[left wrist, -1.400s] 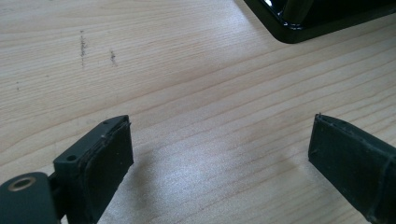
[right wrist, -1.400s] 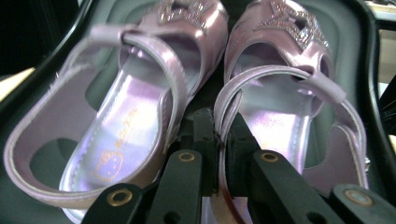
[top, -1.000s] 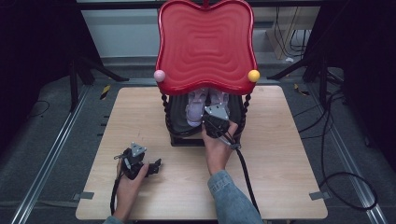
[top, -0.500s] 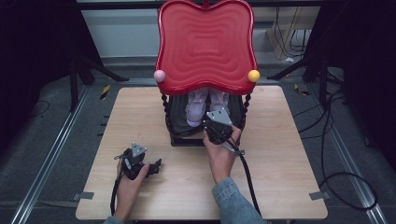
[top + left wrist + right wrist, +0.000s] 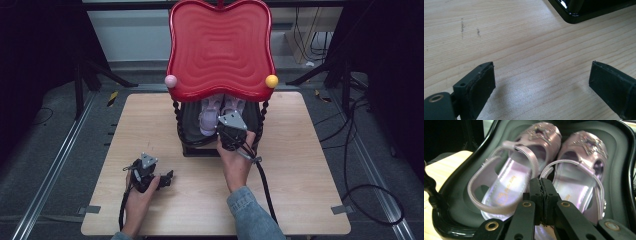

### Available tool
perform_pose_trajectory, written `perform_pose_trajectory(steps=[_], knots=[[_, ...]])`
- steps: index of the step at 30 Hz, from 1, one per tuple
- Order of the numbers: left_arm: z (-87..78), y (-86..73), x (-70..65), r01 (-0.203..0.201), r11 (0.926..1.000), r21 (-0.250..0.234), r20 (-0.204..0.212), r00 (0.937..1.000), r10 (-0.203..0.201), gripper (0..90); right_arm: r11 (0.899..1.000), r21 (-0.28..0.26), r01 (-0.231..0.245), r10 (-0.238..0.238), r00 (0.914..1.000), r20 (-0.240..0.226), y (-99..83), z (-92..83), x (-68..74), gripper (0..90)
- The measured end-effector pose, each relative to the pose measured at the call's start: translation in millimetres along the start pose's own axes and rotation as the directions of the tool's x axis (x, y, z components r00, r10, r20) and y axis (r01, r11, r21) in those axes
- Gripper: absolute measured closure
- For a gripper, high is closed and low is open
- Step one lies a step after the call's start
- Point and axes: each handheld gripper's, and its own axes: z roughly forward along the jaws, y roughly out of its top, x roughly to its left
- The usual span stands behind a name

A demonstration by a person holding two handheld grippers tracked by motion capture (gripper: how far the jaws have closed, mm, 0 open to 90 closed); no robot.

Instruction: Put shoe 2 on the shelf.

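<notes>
Pink sandals (image 5: 536,170) sit side by side in the black lower shelf (image 5: 459,187) of the red-topped stand (image 5: 220,45).
Right gripper (image 5: 541,195) is over their heel ends; its jaws have just been closing and now meet between the two shoes, nothing visibly pinched, probably lining up on a strap. Left gripper (image 5: 541,85) rests on the wooden table (image 5: 524,37) near the stand's base, jaws wide and empty, likely parked clear.

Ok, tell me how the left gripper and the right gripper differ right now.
The left gripper has its jaws spread wide; the right gripper has its jaws pressed together, having just closed. The left gripper rests over bare wooden table, holding nothing; the right gripper sits between the two pink sandals on the black lower tray. Both have black jaws and are hand-held.
</notes>
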Motion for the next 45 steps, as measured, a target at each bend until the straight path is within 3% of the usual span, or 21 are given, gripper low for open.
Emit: perform_pose_trajectory(steps=[9,13,16,22,26,29,33,39,42,45], knots=[[0.2,0.1,-1.0,-0.001,1.0,0.0,0.001,1.0,0.001,6.0,1.0,0.0,0.001,-0.001,1.0,-0.005,-1.5,-0.5,0.2,84.8],[0.8,0.0,-1.1,-0.002,1.0,0.002,0.003,1.0,0.002,6.0,1.0,0.008,0.006,-0.005,0.9999,-0.011,-1.3,-1.3,1.3,73.1],[1.0,-0.1,-1.5,-0.002,1.0,0.002,0.003,1.0,0.002,5.9,1.0,0.018,-0.003,0.003,0.9999,-0.013,-0.3,-3.3,-1.0,57.9],[1.0,-0.1,-2.4,-0.006,1.0,0.003,0.004,1.0,0.006,5.7,0.999,0.032,-0.003,0.005,0.9979,-0.065,2.6,-14.0,-2.8,31.8],[0.6,-0.1,-1.5,-0.005,1.0,-0.001,-0.001,1.0,0.005,5.7,0.999,0.033,-0.008,0.011,0.9965,-0.083,4.5,-26.0,-4.5,23.5],[0.3,-0.5,-0.3,-0.004,1.0,0.001,-0.004,1.0,0.004,5.4,0.999,0.031,0.024,-0.021,0.995,-0.098,2.9,-38.6,-6.2,19.6],[-0.4,-0.5,0.4,-0.003,1.0,-0.002,-0.005,1.0,0.003,5.4,0.998,0.047,0.047,-0.041,0.9926,-0.114,-7.3,-56.9,-15.5,15.0],[-0.3,-0.9,2.0,0.0,1.0,0.0,-0.012,0.9999,0.0,5.4,0.998,0.046,0.045,-0.038,0.9911,-0.127,-36.6,-79.8,-42.4,12.1],[-0.2,-1.3,3.7,0.0,1.0,0.002,-0.015,0.9999,0.0,5.2,0.997,0.064,0.054,-0.045,0.9906,-0.129,-53.9,-81.5,-55.6,10.7],[0.8,-1.8,4.0,0.002,1.0,0.006,-0.015,0.9999,-0.001,5.2,0.992,0.119,0.047,-0.03,0.9897,-0.14,-72.3,-77.1,-69.9,10.1]])
